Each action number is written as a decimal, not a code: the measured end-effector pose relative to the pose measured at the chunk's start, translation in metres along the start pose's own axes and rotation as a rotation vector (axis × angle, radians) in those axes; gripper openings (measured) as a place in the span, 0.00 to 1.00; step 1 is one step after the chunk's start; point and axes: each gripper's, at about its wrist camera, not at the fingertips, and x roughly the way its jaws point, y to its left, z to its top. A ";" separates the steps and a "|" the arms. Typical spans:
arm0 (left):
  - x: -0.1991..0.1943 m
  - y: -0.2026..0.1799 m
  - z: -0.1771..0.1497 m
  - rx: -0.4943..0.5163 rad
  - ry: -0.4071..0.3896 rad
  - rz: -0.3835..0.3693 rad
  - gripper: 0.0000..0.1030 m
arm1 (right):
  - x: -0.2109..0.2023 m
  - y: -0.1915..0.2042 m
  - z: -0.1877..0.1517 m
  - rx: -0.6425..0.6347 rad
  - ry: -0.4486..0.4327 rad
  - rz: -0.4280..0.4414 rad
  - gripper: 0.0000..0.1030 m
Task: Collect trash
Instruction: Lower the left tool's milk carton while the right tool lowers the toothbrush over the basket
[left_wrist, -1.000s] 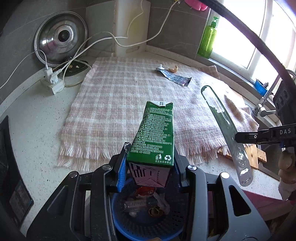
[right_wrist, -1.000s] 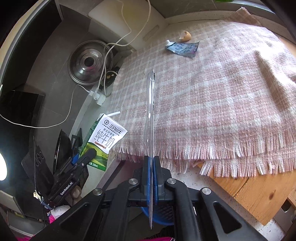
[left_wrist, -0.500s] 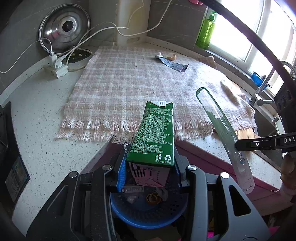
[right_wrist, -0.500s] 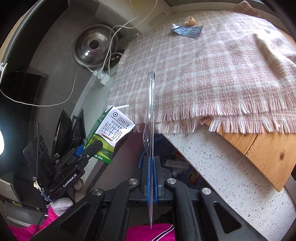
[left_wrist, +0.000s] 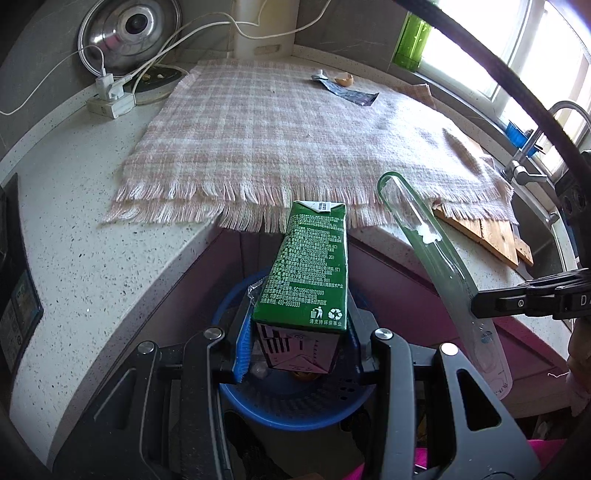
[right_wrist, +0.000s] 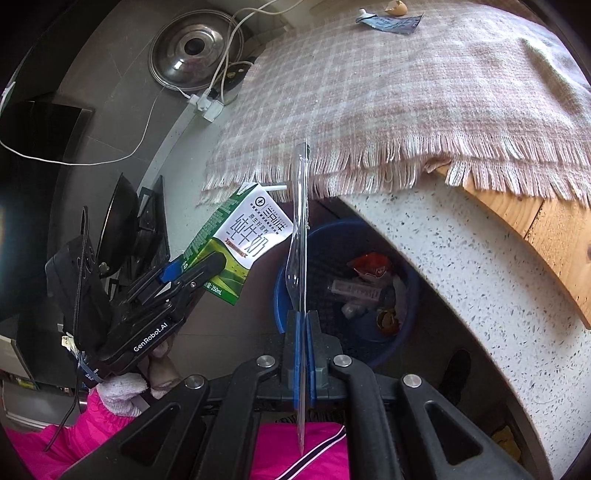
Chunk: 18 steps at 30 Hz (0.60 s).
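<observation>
Hovering above blue bin: left tool clamps milk carton, right tool pinches clear plastic strip, both poised for dropping.

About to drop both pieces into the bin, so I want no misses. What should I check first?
1. Left gripper holds carton: ok.
2. Right gripper jaws shut on clear wrapper: ok.
3. Blue bin open, with room: ok.
4. Carton over bin: ok in the left view.
5. Wrapper fully over bin: cannot tell.
6. Trash left on cloth, packet and eggshell: not ok.
</observation>
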 end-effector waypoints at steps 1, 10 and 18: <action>0.001 0.000 -0.002 0.000 0.006 0.000 0.39 | 0.002 0.000 -0.001 0.000 0.005 -0.002 0.01; 0.015 0.003 -0.021 -0.008 0.054 0.008 0.39 | 0.026 0.002 -0.011 0.000 0.062 -0.006 0.01; 0.029 0.013 -0.036 -0.035 0.097 0.024 0.39 | 0.052 -0.008 -0.023 0.041 0.131 -0.002 0.01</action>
